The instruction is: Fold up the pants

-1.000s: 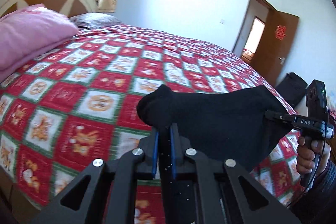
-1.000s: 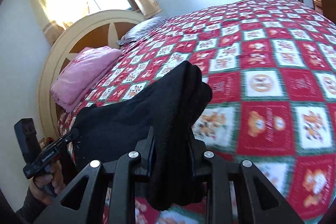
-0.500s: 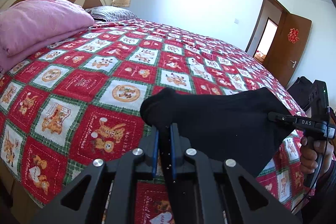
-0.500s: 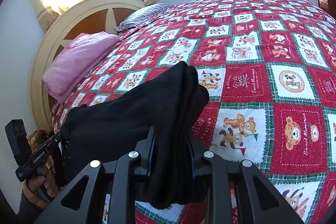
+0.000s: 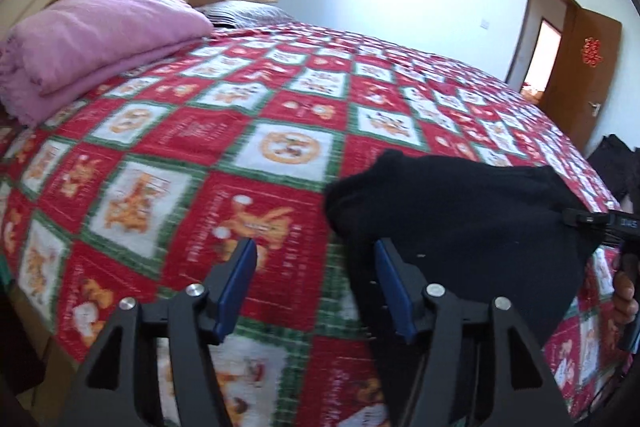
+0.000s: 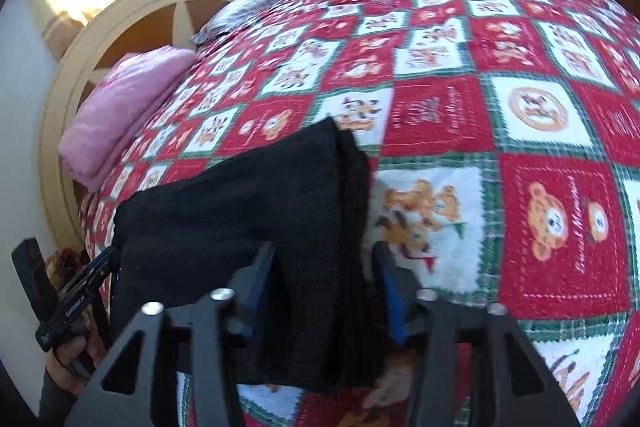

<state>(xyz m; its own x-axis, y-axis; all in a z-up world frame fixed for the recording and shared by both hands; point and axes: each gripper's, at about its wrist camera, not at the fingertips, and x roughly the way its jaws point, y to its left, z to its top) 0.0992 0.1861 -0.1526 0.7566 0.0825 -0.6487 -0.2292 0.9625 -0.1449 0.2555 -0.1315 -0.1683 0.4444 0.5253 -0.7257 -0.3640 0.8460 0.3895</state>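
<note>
STEP: release | left gripper [image 5: 314, 291] fingers apart, pants [image 5: 460, 227] lower right, laid flat on bed [image 5: 200, 131] | right gripper [image 6: 324, 291] fingers spread around the folded edge, I judge unclamped.

The pants [image 6: 256, 211] are matt black knit cloth; the bed [image 5: 280, 147] wears a soft printed quilt; a fuzzy pink blanket [image 5: 92, 39] lies folded; the tongs [image 5: 316, 267] are matt black plastic with blue pads [image 5: 236, 279] and shiny metal screws
</note>
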